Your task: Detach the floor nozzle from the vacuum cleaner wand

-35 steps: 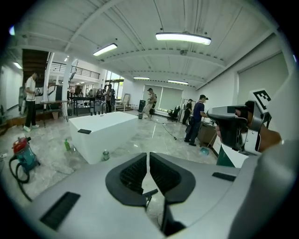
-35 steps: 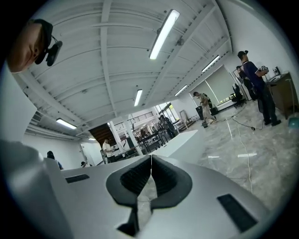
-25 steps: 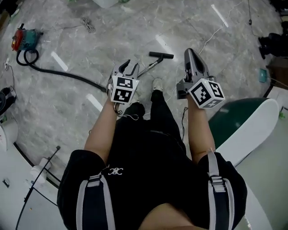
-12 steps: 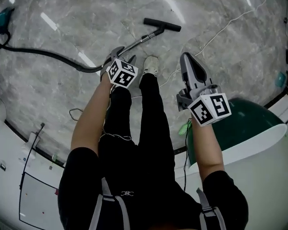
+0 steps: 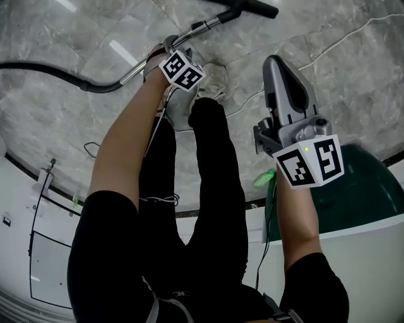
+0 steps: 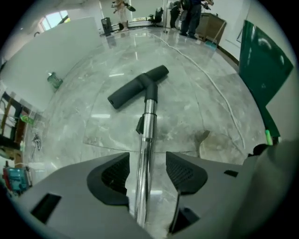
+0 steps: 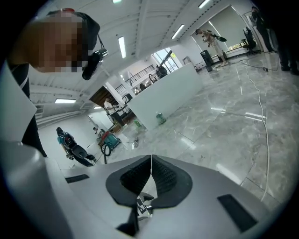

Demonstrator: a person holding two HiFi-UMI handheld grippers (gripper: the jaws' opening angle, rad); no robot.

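The vacuum's chrome wand lies on the marble floor, ending in the black floor nozzle still fitted on it. My left gripper points down and straddles the wand, jaws wide, with a gap between each pad and the tube. In the head view the left gripper sits over the wand, the nozzle at the top edge and the black hose trailing left. My right gripper hovers apart at the right, shut with nothing in it; its pads meet.
A person's shoe stands just beside the wand. A white cable runs across the floor at the right. A dark green panel and a white counter edge flank the legs. The vacuum body sits far off.
Both grippers have dropped toward the floor as the person bent down. The left gripper came down over the wand, its jaws now on either side of it.
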